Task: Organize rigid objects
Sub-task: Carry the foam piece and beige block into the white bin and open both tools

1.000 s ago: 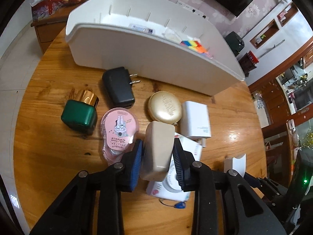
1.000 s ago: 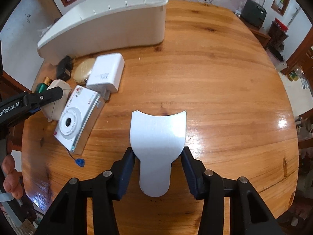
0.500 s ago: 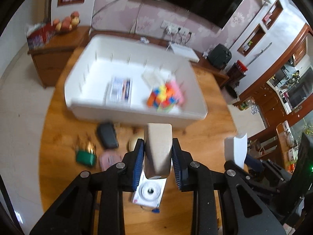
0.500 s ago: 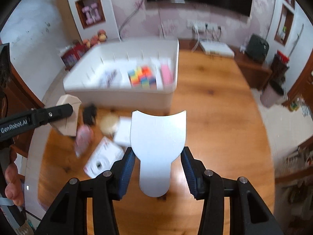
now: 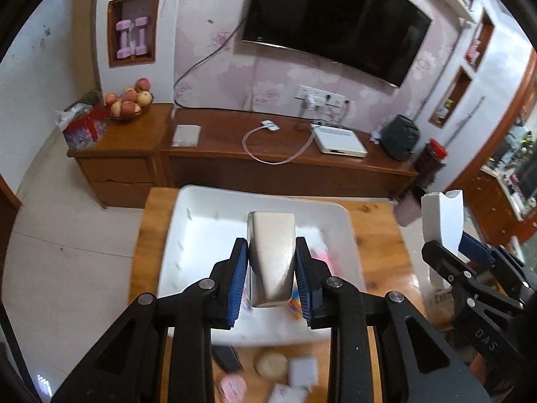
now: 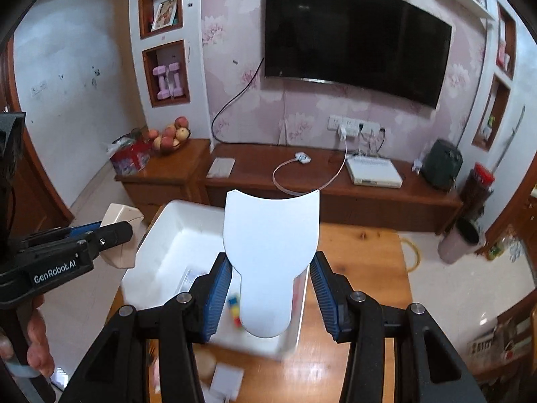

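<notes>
Wooden table [image 5: 379,235], lower centre of both views, carrying a white bin [image 5: 188,235] whose open top faces the cameras. Inside the bin, partly hidden by the tools, lie a pink item and a multicoloured cube [image 6: 235,305], both blurred.

Left gripper [image 5: 270,277], bottom centre of the left-wrist view: blue pads pressed on both sides of a beige block [image 5: 271,252], which is held upright in the air in front of the bin. In the right-wrist view the same gripper [image 6: 115,231] enters from the left edge, block at its tip, with a person's hand [image 6: 33,342] on its handle at lower left.

Right gripper [image 6: 270,299], bottom centre of the right-wrist view: pads pinching the narrow stem of a white flat piece [image 6: 272,235] with a concave top edge, raised before the bin. From the left-wrist view this piece [image 5: 443,221] stands at the right edge.

Small items [image 5: 272,364], blurred, lie on the table at the bottom of the frame, just beside the bin's near wall.
</notes>
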